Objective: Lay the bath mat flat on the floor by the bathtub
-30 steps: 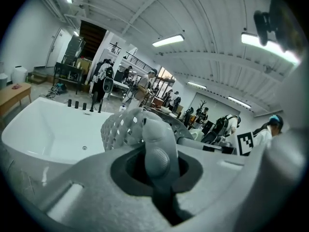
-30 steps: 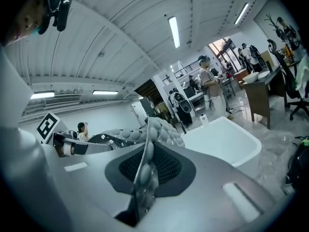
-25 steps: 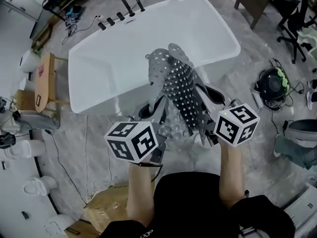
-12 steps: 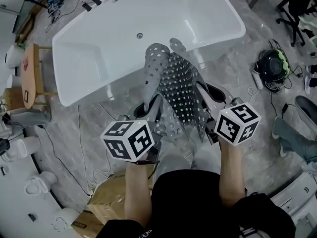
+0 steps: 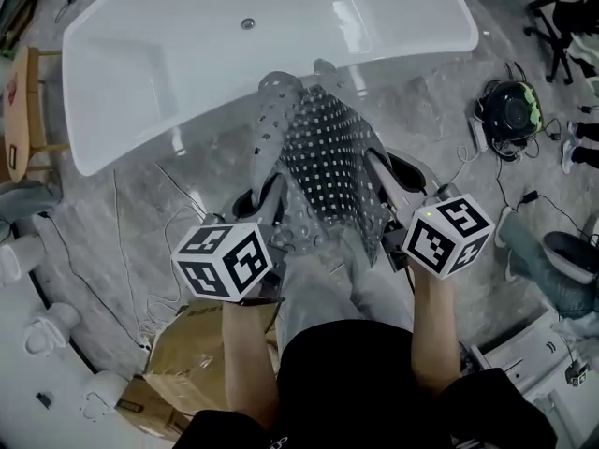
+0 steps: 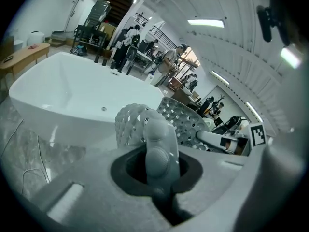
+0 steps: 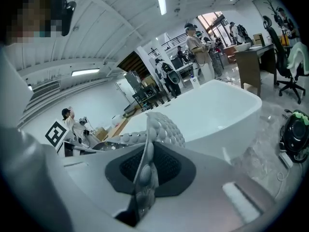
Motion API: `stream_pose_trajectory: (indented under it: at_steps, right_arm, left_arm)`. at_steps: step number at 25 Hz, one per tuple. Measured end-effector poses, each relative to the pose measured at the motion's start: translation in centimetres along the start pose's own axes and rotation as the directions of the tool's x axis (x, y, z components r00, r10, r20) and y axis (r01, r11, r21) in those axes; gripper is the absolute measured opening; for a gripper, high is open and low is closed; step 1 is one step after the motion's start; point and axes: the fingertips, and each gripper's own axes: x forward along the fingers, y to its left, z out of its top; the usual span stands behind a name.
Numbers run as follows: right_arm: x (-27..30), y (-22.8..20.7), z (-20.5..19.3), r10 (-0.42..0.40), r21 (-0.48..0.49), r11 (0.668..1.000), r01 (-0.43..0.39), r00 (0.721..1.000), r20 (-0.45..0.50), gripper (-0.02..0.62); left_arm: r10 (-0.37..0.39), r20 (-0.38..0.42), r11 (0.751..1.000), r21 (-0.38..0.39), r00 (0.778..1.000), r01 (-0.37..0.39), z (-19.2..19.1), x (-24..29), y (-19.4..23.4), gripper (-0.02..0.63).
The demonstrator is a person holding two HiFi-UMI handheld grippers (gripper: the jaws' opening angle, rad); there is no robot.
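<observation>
Bath mat [image 5: 323, 171]: grey, perforated with rows of small holes, studded on one face with rounded suction cups [image 7: 165, 125]; soft rubber or pliable plastic by the look. Hangs bunched and folded above the floor [image 5: 178, 195], just in front of the bathtub [image 5: 187, 54] near wall, with its top edge overlapping the bathtub rim in the head view. Not yet flat.

Left gripper [image 6: 157, 164]: clamped narrowly on a doubled fold of the mat's edge, on the side nearer the bathtub drain.

Right gripper [image 7: 145, 172]: pinched almost shut on a thin single edge, with cups visible in the grip, on the side away from the bathtub drain.

Handling, as judged: light, floppy, no stiffness of its own; likely to sag, curl and cling to itself wherever unsupported. Probably grippy on the cup face, smoother on the other. Not fragile. Best held along one edge at two points well apart, so as to draw out the folds before lowering beside the bathtub.

Bathtub: white, glossy, hard, smooth-rimmed, freestanding, empty. Floor in front of the bathtub: grey, marbled, polished, faintly reflective.
</observation>
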Motion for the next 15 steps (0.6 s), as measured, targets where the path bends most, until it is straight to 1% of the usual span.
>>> stream_pose_trajectory:
  at_steps: [5, 7, 12, 15]
  right_arm:
    - [2.4, -0.7, -3.1, -0.009, -0.018, 1.0, 0.007, 0.997, -0.073, 0.022]
    - [3.2, -1.3, -4.2, -0.015, -0.035, 0.999, 0.011, 0.994, -0.104, 0.021]
    - [5.4, -2.9, -6.6, -0.033, -0.075, 0.997, 0.022, 0.989, -0.147, 0.021]
    - [6.9, -4.3, -8.0, -0.043, -0.076, 0.997, 0.031, 0.985, -0.168, 0.021]
  left_arm:
    - [0.04, 0.02, 0.999, -0.03, 0.999, -0.039, -1.4, 0.6, 5.0, 0.025]
    - [0.051, 0.007, 0.998, -0.033, 0.999, -0.051, -2.7, 1.3, 6.6, 0.025]
    - [0.056, -0.032, 0.997, -0.058, 0.998, -0.058, -5.8, 3.3, 9.4, 0.025]
    - [0.059, -0.044, 0.997, -0.048, 0.997, -0.061, -7.1, 5.1, 11.2, 0.025]
